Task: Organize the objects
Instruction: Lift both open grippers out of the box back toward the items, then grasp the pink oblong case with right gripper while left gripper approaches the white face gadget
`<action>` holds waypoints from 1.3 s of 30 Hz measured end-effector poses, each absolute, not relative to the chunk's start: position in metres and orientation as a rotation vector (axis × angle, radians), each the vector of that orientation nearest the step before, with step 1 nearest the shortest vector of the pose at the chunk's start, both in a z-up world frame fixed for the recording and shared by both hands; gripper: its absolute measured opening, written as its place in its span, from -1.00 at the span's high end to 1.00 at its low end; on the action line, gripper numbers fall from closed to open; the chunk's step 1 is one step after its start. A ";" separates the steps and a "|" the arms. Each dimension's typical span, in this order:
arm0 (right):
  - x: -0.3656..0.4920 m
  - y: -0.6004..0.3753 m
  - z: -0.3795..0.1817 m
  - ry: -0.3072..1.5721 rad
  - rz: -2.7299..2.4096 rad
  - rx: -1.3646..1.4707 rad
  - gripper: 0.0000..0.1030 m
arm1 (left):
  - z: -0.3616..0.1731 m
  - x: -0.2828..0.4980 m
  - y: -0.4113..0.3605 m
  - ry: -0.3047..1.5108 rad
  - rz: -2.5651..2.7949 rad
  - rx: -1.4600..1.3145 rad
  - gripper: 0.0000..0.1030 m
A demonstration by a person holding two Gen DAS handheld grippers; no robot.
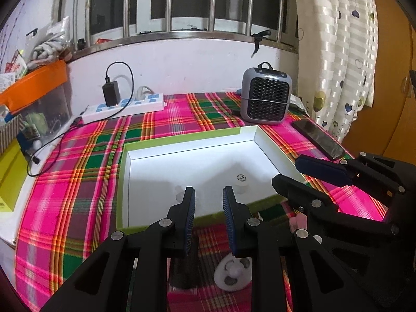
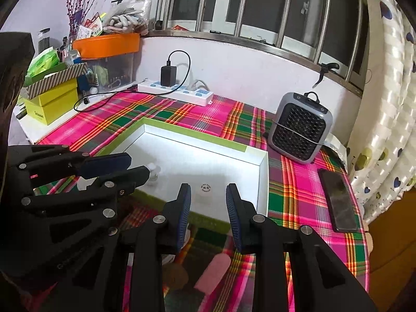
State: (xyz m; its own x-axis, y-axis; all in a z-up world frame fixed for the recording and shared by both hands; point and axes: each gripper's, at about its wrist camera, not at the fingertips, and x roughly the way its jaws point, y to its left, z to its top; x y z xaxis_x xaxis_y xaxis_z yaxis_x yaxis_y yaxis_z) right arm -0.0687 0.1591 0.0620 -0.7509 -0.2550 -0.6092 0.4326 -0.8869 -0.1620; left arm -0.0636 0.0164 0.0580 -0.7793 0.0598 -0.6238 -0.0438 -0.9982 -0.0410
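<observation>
small white bottle (image 2: 205, 192) sits inside white box (image 1: 187, 166), near its front wall, just ahead of right gripper (image 2: 208, 200), jaws wide, empty. left gripper (image 1: 208, 202) also wide, empty, over box front edge. pink item (image 2: 212, 273) on plaid cloth (image 1: 85, 171) outside box.

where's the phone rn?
The black phone lies flat on the plaid tablecloth at the table's right edge, right of the white box, just in front of the grey mini heater, beside the curtain.
</observation>
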 end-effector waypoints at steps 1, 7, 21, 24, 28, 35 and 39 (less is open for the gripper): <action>-0.067 0.159 0.063 0.420 -2.602 0.842 0.43 | 0.058 -0.061 0.017 -0.036 2.913 -1.021 0.60; -0.052 0.159 0.065 0.448 -2.612 0.823 0.43 | 0.060 -0.048 0.021 -0.018 2.912 -1.014 0.60; -0.034 0.161 0.066 0.480 -2.617 0.801 0.43 | 0.061 -0.035 0.025 -0.010 2.908 -1.011 0.60; -0.032 0.163 0.064 0.465 -2.600 0.807 0.43 | 0.058 -0.029 0.027 -0.012 2.886 -1.021 0.60; -0.028 0.168 0.054 0.425 -2.550 0.836 0.43 | 0.048 -0.021 0.029 -0.009 2.846 -1.052 0.60; -0.024 0.177 0.034 0.373 -2.501 0.907 0.43 | 0.033 -0.012 0.031 -0.028 2.790 -1.095 0.60; -0.022 0.182 0.027 0.343 -2.492 0.941 0.43 | 0.030 -0.009 0.029 -0.037 2.775 -1.095 0.58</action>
State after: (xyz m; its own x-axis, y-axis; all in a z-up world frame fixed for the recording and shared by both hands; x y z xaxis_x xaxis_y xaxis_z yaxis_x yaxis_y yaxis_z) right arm -0.0221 0.1822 0.0273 -0.6648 -0.3239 -0.6732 0.4936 -0.8668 -0.0704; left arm -0.0088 0.0292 0.0303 -0.7199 0.1556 -0.6764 -0.1377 -0.9872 -0.0806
